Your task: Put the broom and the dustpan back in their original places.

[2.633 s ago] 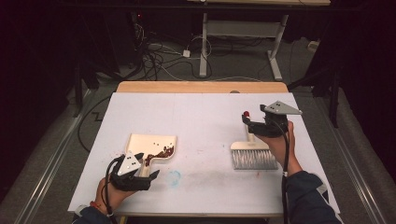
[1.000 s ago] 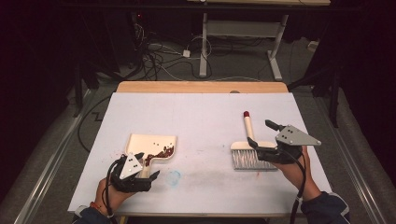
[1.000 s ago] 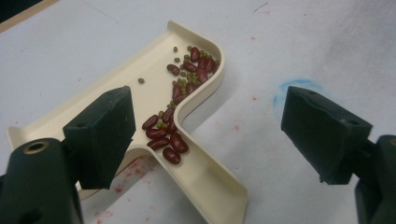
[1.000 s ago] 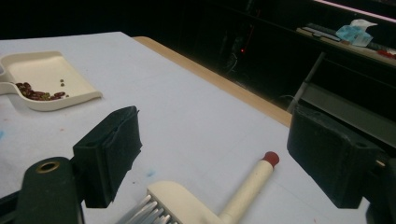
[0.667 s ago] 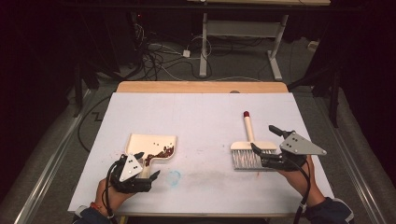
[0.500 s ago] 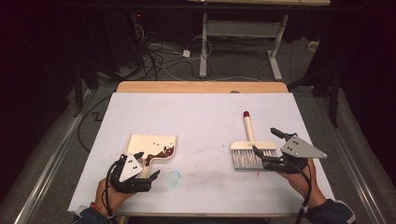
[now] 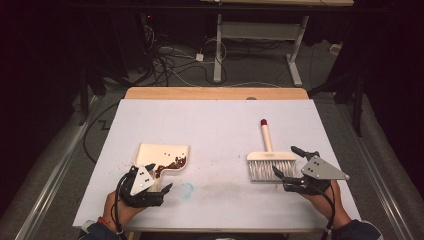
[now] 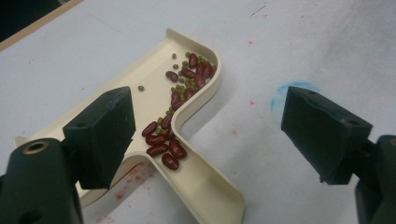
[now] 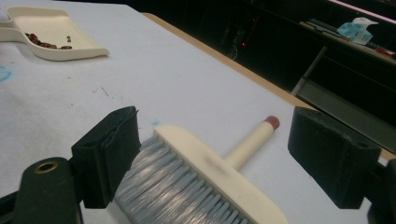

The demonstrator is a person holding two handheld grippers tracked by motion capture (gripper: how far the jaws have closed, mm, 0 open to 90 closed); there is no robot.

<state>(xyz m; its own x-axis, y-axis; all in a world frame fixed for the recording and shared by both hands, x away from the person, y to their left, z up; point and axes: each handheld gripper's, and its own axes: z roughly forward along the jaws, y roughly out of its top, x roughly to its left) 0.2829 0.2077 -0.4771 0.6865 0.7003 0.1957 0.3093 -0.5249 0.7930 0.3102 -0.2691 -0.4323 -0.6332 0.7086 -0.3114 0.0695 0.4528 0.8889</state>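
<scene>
Nearest the person's edge of the desk (image 7: 215,125), two hands come in from below, each holding a pair of tongs. The left tongs (image 7: 159,189) rest low on the white covering, jaws spread with nothing between them; in the left gripper view they (image 8: 205,135) stand either side of the handle end of the cream dustpan (image 8: 154,126), without touching it. The right tongs (image 7: 295,167) lie just right of the brush (image 7: 268,157), jaws wide apart and empty; the right gripper view shows them (image 9: 219,154) open around the brush (image 9: 210,177), its grey bristles nearest the camera and its red-tipped handle pointing away.

The dustpan (image 7: 162,157) sits left of the brush, well apart from it, with red beans (image 8: 166,144) and small green ones gathered along its curved wall. A faint blue ring mark (image 7: 186,189) lies on the covering between dustpan and brush, close to the left tongs, and reddish specks stain the sheet around the pan.

The white sheet covers most of the desk; beyond the brush a strip of bare wood (image 7: 215,93) shows at the far edge. Farther off the room is dark: a grey floor, a tangle of cables (image 7: 170,60) and the white legs of another table frame (image 7: 260,35).
</scene>
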